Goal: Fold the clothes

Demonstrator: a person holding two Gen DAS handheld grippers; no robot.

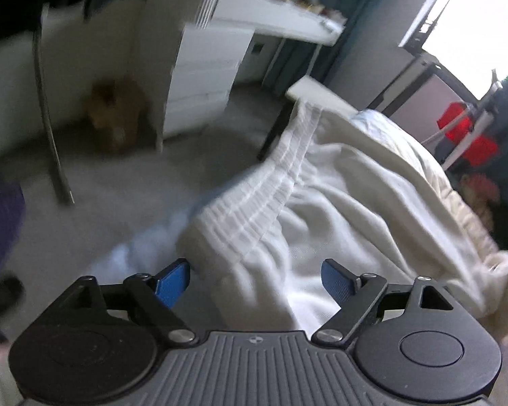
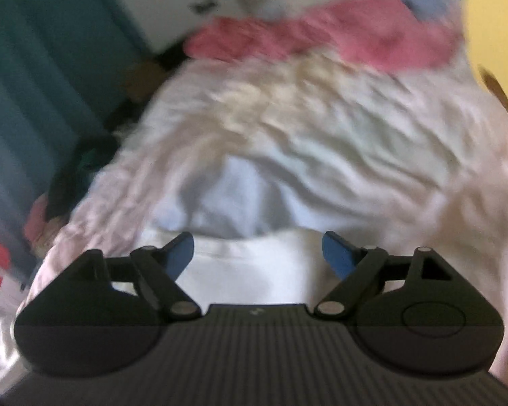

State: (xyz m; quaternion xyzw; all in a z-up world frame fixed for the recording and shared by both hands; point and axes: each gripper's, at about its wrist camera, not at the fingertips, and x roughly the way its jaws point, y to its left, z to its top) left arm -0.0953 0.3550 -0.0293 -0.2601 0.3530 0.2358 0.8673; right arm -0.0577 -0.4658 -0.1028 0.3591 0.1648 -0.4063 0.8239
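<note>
Blue-padded, the left gripper (image 1: 255,279) stands wide open, and the white garment (image 1: 321,203) (ribbed waistband running toward upper centre) fills the gap between its jaws. Lower centre of the right view, the right gripper (image 2: 257,252) also gapes over white cloth (image 2: 254,267), with a pink garment (image 2: 321,34) blurred at top.

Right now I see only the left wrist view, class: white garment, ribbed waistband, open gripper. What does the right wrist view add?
Observer: The right gripper is open too, with white cloth between its fingers.
Operator: Any other clothing ahead of it?
Observer: Yes, a pink garment lies at the far end, beyond a crumpled pale sheet.
Operator: Anything beside that?
Observer: A teal curtain hangs on the view's left side; the picture is blurred, so finer detail is unclear.
</note>
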